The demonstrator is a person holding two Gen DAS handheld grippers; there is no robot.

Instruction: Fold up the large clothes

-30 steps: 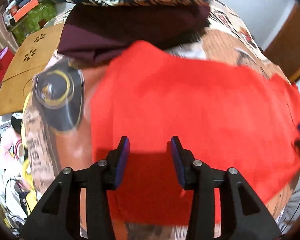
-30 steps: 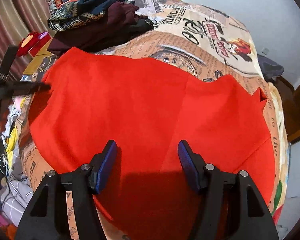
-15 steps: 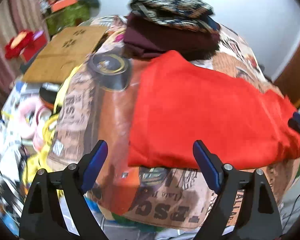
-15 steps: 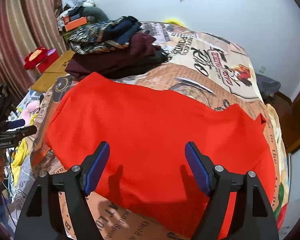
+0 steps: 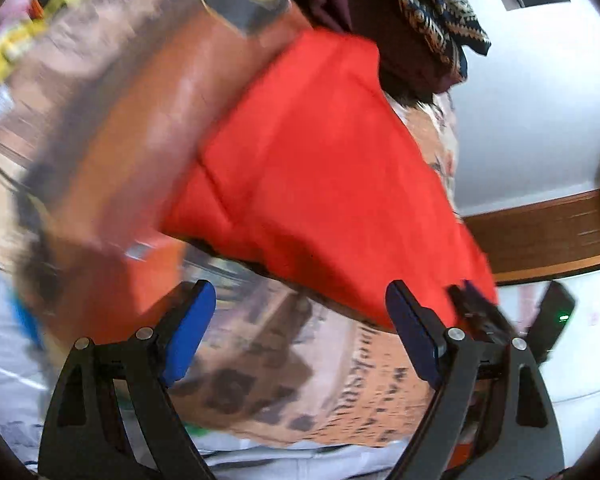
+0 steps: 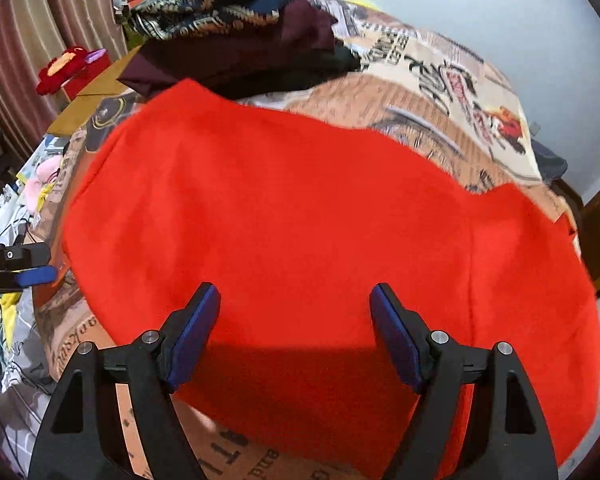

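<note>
Right gripper (image 6: 292, 332) hangs wide apart over the near hem of the red garment (image 6: 300, 208), gripping nothing — and the left gripper (image 5: 300, 332) is equally spread and empty, off the bed's (image 6: 432, 92) side by the cloth's corner, in a blurred view. The red garment lies spread flat across the printed bedspread, one layer already doubled along its left edge. It looks soft, light and limp, likely to sag and slide rather than hold a crease, so I'd pinch it at the near corners or hem. Further back sits a pile of dark clothes (image 6: 236, 36). The bedspread's newspaper-style lettering is there — too warped to read with confidence
</note>
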